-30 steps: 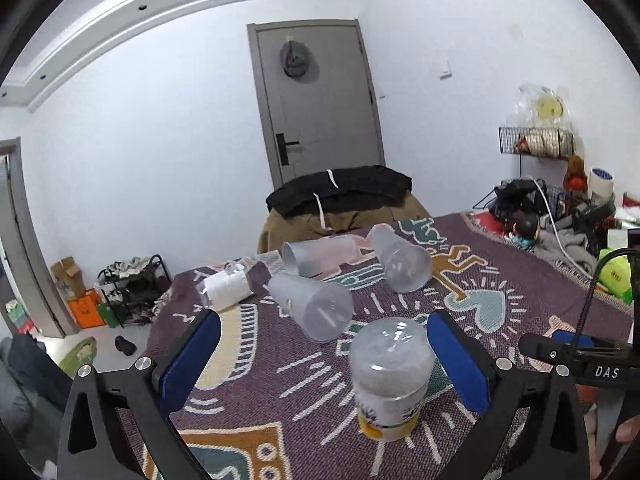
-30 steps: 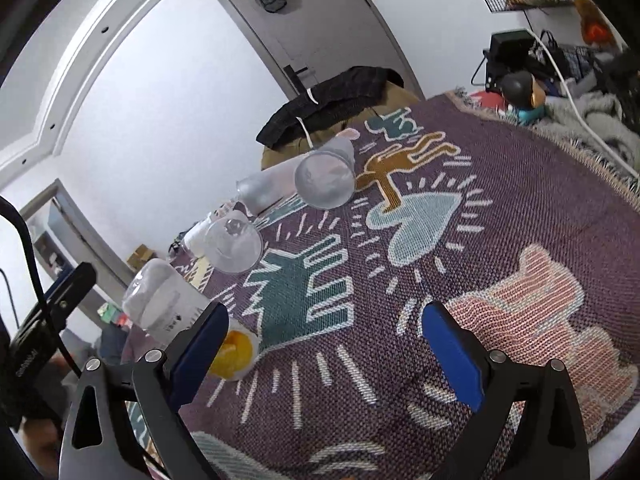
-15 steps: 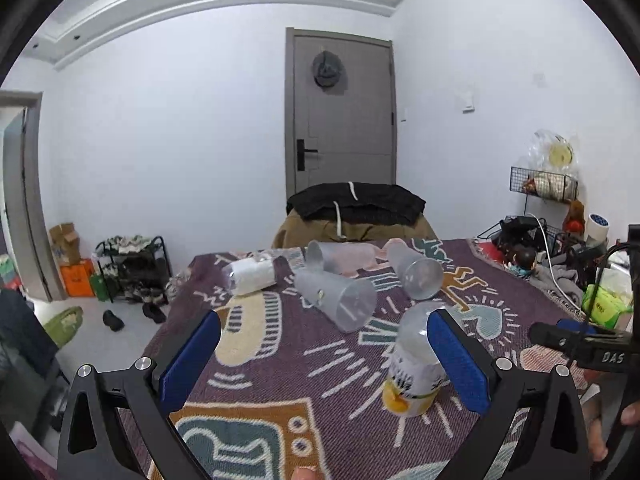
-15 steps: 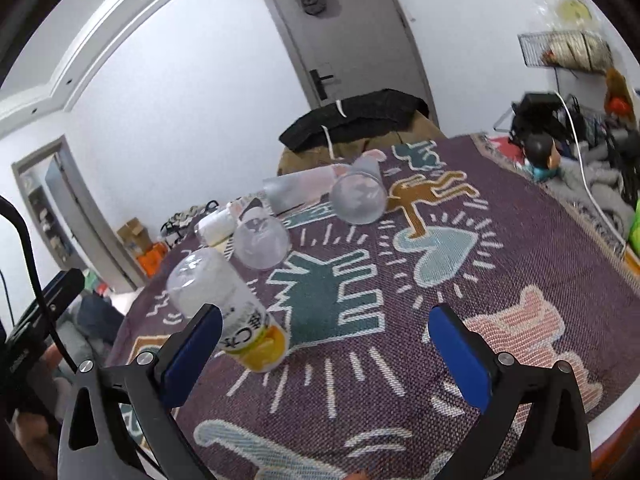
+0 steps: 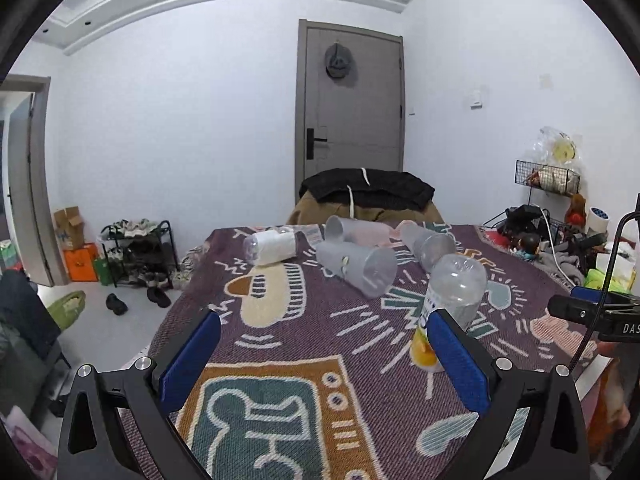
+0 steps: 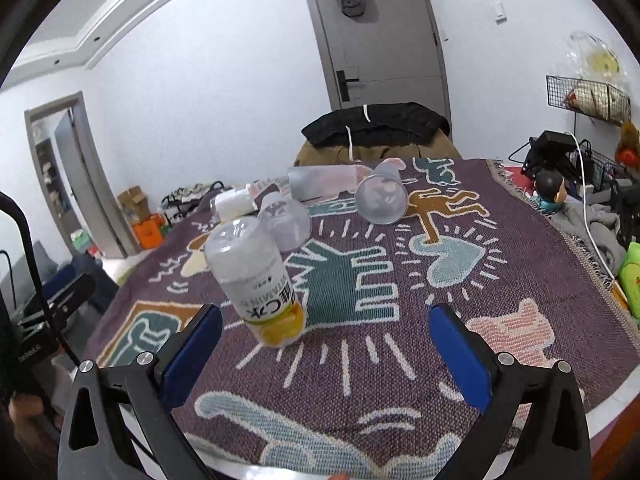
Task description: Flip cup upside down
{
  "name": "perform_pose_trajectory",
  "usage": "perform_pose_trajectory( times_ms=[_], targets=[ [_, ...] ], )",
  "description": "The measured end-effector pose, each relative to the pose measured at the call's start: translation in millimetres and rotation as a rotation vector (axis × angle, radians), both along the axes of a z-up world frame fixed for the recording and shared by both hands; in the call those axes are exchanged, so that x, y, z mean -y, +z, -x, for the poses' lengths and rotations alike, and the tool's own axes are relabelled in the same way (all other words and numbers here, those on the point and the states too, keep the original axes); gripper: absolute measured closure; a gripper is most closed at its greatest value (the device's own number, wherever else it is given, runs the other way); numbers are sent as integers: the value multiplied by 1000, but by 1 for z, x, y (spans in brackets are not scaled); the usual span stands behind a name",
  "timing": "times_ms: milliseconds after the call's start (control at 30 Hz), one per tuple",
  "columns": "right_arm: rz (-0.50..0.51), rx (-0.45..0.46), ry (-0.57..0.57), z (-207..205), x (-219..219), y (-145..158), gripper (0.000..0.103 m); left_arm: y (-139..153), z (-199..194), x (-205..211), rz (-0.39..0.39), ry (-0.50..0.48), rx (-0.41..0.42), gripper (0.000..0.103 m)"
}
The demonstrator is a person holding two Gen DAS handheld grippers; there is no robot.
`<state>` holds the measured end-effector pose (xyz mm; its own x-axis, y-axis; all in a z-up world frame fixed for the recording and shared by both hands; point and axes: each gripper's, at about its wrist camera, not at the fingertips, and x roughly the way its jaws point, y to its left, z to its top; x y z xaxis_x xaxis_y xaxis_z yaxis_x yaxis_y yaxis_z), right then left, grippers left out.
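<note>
A: Going left to right across the patterned blanket (image 5: 280, 340), what lies there, and why that way?

B: Farthest left is a clear bottle with a white label (image 5: 270, 246), on its side. Next, a frosted cup (image 5: 356, 266) on its side, its mouth turned toward the left wrist camera. Behind it lies a pinkish cup (image 5: 360, 232), also tipped over, and to its right a third cup (image 5: 430, 244) lying down as well. Nearest, on the right, the yellow-label bottle (image 5: 450, 304) stands upside down, its base up and its yellow end on the cloth. My guess is the lying cups are waiting to be stood mouth-down.

A: So the count?

B: Three frosted cups and two bottles. The right wrist view agrees: the inverted bottle (image 6: 258, 280) at left, cups (image 6: 286, 222) beyond it.

A: Who holds what?

B: Nobody holds anything. The left gripper (image 5: 320, 364) has its blue pads spread wide over bare blanket, and the inverted bottle is just past its right pad. The right gripper (image 6: 326, 358) is likewise spread and empty, and that bottle is near its left pad.

A: And the cup to flip?

B: Probably the nearest frosted one, mid-blanket, well apart from both grippers.
</note>
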<state>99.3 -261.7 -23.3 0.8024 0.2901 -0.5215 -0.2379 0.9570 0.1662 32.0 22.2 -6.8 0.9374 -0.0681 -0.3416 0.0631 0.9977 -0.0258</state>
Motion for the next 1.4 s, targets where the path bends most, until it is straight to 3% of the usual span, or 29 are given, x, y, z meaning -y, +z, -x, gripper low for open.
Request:
perform_pose_trajectory(
  times_ms=[467, 1400],
  targets=[
    [15, 14, -15, 20, -6, -5, 0, 6, 32, -19, -29, 14, 61, 0],
    [6, 16, 1, 22, -9, -11, 0, 5, 33, -18, -39, 14, 60, 0]
  ],
)
